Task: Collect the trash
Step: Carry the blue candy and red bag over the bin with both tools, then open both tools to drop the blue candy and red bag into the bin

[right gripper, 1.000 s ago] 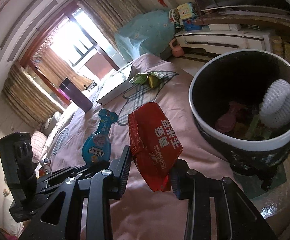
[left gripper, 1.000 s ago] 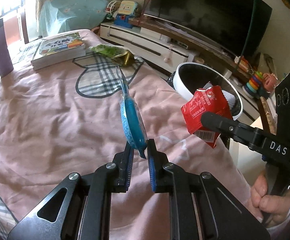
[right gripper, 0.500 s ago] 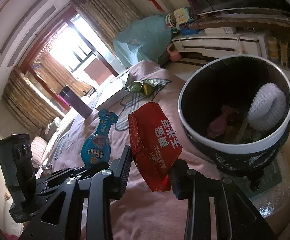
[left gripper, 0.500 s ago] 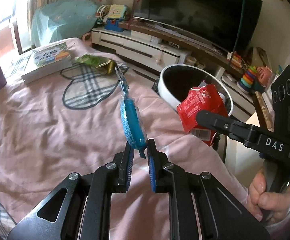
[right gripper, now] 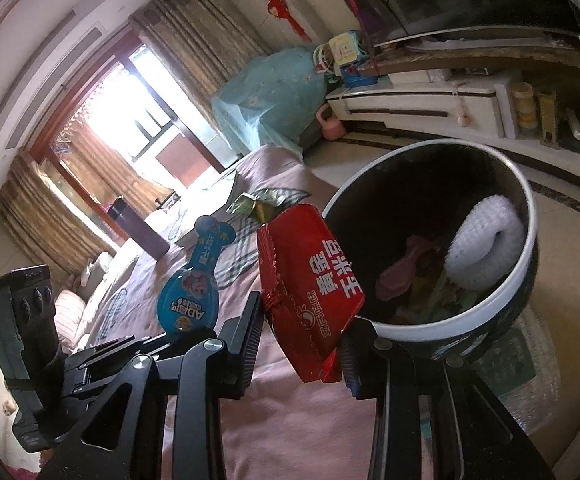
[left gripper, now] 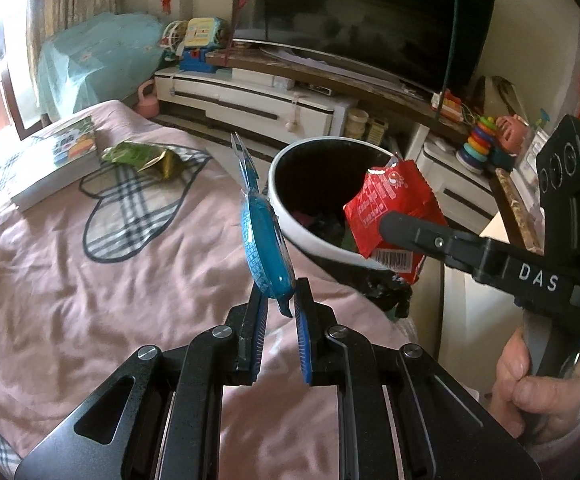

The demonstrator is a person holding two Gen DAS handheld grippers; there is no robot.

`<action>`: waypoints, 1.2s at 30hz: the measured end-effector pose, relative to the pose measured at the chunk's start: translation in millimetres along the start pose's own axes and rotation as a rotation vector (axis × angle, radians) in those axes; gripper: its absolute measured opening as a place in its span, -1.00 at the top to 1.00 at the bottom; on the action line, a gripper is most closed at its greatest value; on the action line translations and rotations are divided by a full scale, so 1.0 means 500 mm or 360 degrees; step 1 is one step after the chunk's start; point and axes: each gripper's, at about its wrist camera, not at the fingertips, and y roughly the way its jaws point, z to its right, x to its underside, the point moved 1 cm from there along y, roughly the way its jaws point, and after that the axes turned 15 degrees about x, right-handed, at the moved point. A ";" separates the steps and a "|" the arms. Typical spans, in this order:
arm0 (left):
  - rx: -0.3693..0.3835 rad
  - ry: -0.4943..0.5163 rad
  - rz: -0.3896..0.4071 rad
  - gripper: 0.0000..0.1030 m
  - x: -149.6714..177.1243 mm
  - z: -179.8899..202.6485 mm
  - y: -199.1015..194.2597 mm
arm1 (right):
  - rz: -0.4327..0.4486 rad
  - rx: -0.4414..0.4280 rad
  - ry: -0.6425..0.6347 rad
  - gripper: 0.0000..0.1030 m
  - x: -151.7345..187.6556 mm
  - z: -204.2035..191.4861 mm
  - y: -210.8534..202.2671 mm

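My left gripper [left gripper: 280, 308] is shut on a blue bottle-shaped package [left gripper: 264, 236] and holds it upright above the pink bed; the package also shows in the right wrist view [right gripper: 194, 286]. My right gripper [right gripper: 302, 340] is shut on a red snack bag [right gripper: 310, 280] and holds it at the near rim of the round white-rimmed trash bin [right gripper: 530, 240]. In the left wrist view the red bag [left gripper: 394, 204] hangs over the bin's rim [left gripper: 314, 236]. The bin holds a white foam roll [right gripper: 486, 240] and other trash.
A green and gold wrapper [left gripper: 142, 156] lies on the pink bedspread [left gripper: 90, 280] beside a book [left gripper: 50, 164]. A dark purple cup [right gripper: 138, 228] stands further back. A TV cabinet [left gripper: 270, 100] with toys runs behind the bin.
Both grippers have moved forward toward the bin with their loads. The red bag now overlaps the bin's rim, and the bin looks larger and closer.
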 end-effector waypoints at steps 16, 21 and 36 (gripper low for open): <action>0.0040 0.0065 -0.0061 0.76 -0.045 0.035 0.060 | 0.0017 0.0072 0.0042 0.32 -0.050 0.050 0.012; 0.0068 0.0066 -0.0089 0.76 -0.071 0.039 0.088 | 0.0002 0.0104 0.0056 0.32 -0.077 0.074 0.026; 0.0117 0.0100 -0.0191 0.76 -0.111 0.054 0.160 | -0.0050 0.0166 0.0104 0.31 -0.106 0.120 0.053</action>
